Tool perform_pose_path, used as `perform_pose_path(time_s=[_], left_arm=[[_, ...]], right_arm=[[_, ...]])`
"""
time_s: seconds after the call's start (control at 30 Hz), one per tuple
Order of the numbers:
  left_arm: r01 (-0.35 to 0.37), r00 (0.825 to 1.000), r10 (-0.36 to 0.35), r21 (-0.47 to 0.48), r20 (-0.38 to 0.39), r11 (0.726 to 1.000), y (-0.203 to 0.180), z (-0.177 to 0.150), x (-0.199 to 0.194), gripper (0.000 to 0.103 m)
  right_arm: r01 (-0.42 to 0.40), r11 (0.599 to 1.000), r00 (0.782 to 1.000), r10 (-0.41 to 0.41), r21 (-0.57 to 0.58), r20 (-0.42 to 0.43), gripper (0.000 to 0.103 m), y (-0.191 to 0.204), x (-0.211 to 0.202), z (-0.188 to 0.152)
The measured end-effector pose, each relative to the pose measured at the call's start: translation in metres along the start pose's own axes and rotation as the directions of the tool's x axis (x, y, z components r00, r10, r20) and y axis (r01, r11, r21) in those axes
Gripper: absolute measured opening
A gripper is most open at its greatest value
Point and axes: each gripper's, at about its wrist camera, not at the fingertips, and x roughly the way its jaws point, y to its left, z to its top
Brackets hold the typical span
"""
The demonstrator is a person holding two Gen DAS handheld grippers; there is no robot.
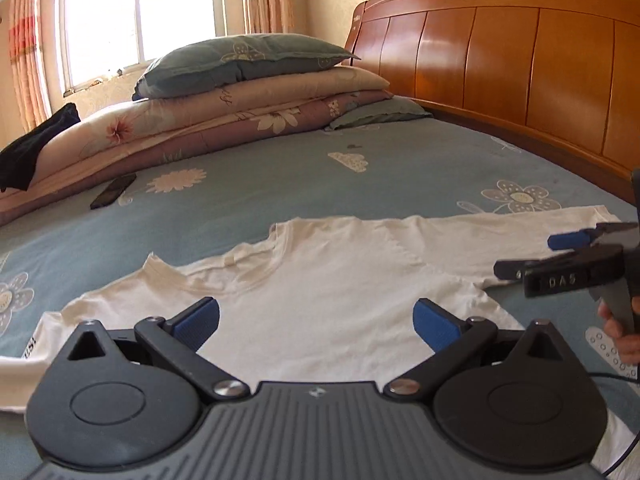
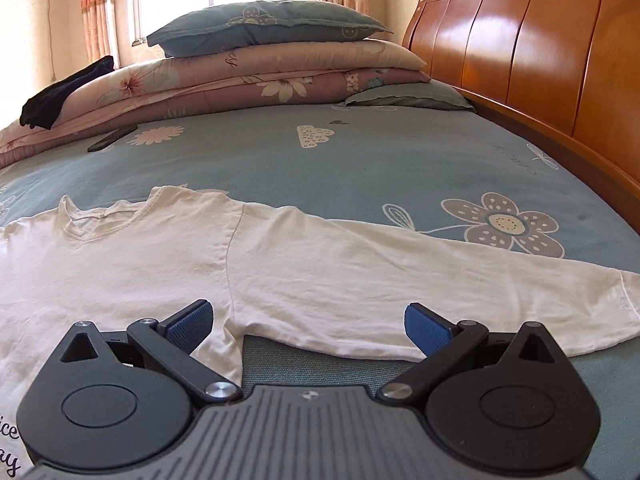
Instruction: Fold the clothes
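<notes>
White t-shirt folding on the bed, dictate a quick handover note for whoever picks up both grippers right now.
Left gripper: open, holding nothing, above the shirt's chest.
Right gripper: open, holding nothing, at the armpit of one sleeve.
White t-shirt: spread flat on the blue bedsheet, collar toward the stacked pillows, both sleeves out.
Done: shirt laid out.
Left: every fold; probably start with the sleeves.

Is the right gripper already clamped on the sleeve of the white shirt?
No: in the right wrist view the right gripper has its jaws spread wide, with the white shirt and its sleeve lying flat, ungripped.
</notes>
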Motion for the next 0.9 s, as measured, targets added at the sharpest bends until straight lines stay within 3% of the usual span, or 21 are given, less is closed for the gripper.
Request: perform_pose_path(time_s=[0.03,0.1,0.23,0.33,0.53,0.67,0.77,0.9], left_arm=[[0.001,1.000,-0.001,0.011,0.020,1.000,-0.005,0.018,-0.001,0.102],[0.082,0.996,-0.083,0.015,0.028,0.997,-0.025,0.052,0.007,0.102],[0.258,0.966,-0.258,0.031,-0.004,0.966,-0.072,0.102,0.040,0.102],[0.277,0.960,-0.276,0.012,-0.036,0.961,-0.090,0.110,0.066,0.102],[0.200,0.966,-0.213,-0.101,-0.148,0.975,-0.067,0.078,0.110,0.102],[0.113,0.952,-0.154,-0.164,-0.265,0.980,-0.040,0.050,0.139,0.102],[0.061,0.942,-0.104,-0.143,-0.320,0.988,-0.037,0.030,0.155,0.102],[0.020,0.944,-0.042,-0.070,-0.328,0.997,-0.048,0.014,0.163,0.102]], right_arm=[[-0.008,1.000,1.000,0.008,-0.002,-0.012,0.103,0.000,0.000,0.000],[0.007,1.000,1.000,-0.007,0.002,-0.008,0.103,-0.002,-0.002,0.001],[0.043,0.999,0.999,-0.043,0.021,-0.008,0.103,-0.011,-0.004,0.004],[0.090,0.995,0.995,-0.088,0.045,-0.040,0.103,-0.025,0.000,0.006],[0.179,0.982,0.980,-0.172,0.064,-0.095,0.103,-0.058,0.005,0.008],[0.212,0.964,0.974,-0.193,0.163,-0.122,0.103,-0.092,0.003,0.007],[0.185,0.940,0.977,-0.145,0.288,-0.155,0.103,-0.117,0.005,0.003],[0.136,0.899,0.983,-0.069,0.415,-0.172,0.103,-0.136,0.008,0.000]])
